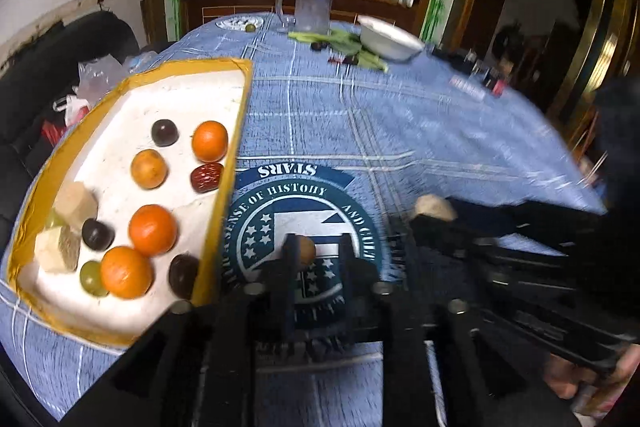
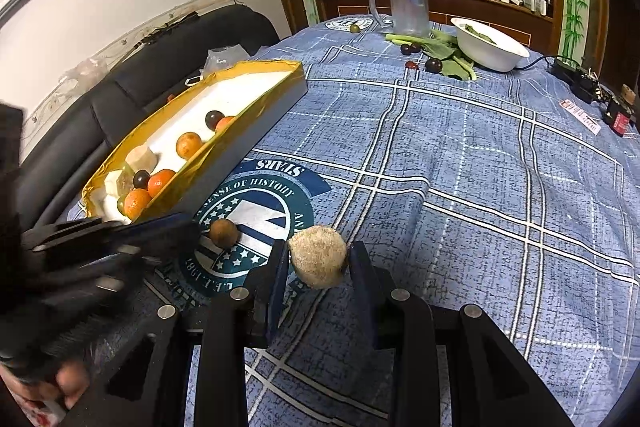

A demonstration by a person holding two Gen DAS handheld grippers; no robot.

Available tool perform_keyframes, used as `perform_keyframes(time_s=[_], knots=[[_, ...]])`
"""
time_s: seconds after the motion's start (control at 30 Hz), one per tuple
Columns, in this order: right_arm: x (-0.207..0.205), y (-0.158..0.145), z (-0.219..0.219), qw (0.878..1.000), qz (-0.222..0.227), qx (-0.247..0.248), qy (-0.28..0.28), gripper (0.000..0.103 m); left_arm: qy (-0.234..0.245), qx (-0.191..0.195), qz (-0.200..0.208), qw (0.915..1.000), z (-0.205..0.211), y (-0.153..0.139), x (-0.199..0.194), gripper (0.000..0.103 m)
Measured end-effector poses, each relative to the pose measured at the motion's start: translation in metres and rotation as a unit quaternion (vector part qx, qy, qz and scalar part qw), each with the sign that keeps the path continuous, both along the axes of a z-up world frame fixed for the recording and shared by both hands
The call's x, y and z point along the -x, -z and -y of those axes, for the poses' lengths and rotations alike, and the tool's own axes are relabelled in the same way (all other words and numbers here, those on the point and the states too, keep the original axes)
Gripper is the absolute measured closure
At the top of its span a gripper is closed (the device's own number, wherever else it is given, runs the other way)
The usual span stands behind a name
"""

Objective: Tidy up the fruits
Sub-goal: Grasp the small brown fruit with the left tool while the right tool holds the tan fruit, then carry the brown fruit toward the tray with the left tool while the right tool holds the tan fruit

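Two fruits are in play at once, and I am steering a gripper to each. My right gripper (image 2: 318, 259) is clamped on a pale, rough-skinned fruit (image 2: 318, 255), held just above the blue checked cloth of the desk (image 2: 480, 187); the fruit is roundish with a slight point, so it has no real long axis, and its tip faces left and a little away in the right wrist view. My left gripper (image 1: 316, 251) has its jaws set narrow around a small brown round fruit (image 1: 307, 250), which sits on the printed crest of the cloth, against the left finger; whether both pads press on it I cannot tell. The gold-rimmed tray (image 1: 236, 131) lies just left of both fruits, its long axis running away from me, and already holds oranges, dark plums, a red date, green grapes and pale blocks. I judge this the pick-and-carry step: one fruit secured, the second being taken. The next move calls for a firm close on the brown fruit, which could roll off, then a lift over the tray's near wall and a release onto bare white floor.
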State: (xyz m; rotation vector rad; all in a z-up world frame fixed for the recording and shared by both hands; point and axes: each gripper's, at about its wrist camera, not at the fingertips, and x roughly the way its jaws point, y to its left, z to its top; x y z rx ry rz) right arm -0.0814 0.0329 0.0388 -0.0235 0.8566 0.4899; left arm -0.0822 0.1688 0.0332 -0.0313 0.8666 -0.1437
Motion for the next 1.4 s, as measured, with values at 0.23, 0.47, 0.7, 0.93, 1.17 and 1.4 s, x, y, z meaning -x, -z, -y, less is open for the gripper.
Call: perform_keyframes(time_s=[0.23,0.47,0.7,0.93,1.17,1.4], knots=[[0.001,-0.006,0.013,1.0,0.007,0.001,0.01,0.069,0.005,-0.05,0.017,0.9986,0.013,0.005,0.004,0.099],[0.0,-0.002,0.014,1.0,0.003,-0.004,0.011,0.069,-0.007,0.019,0.019,0.9996,-0.017,0.0,0.021,0.103],[-0.003,0.003,0.012,1.0,-0.004,-0.008,0.014,0.069,-0.02,0.074,0.021,0.9968,-0.045,-0.01,0.033,0.103],[-0.002,0.005,0.012,1.0,-0.006,-0.013,0.011,0.069,-0.006,0.007,0.013,0.9999,-0.011,-0.002,0.016,0.063],[-0.002,0.005,0.015,1.0,-0.008,-0.021,0.01,0.069,0.014,-0.053,0.007,0.9985,0.014,0.008,-0.001,0.066],[-0.008,0.012,0.019,0.999,-0.017,-0.023,0.017,0.069,0.021,-0.083,0.024,0.996,0.012,0.009,0.01,0.103]])
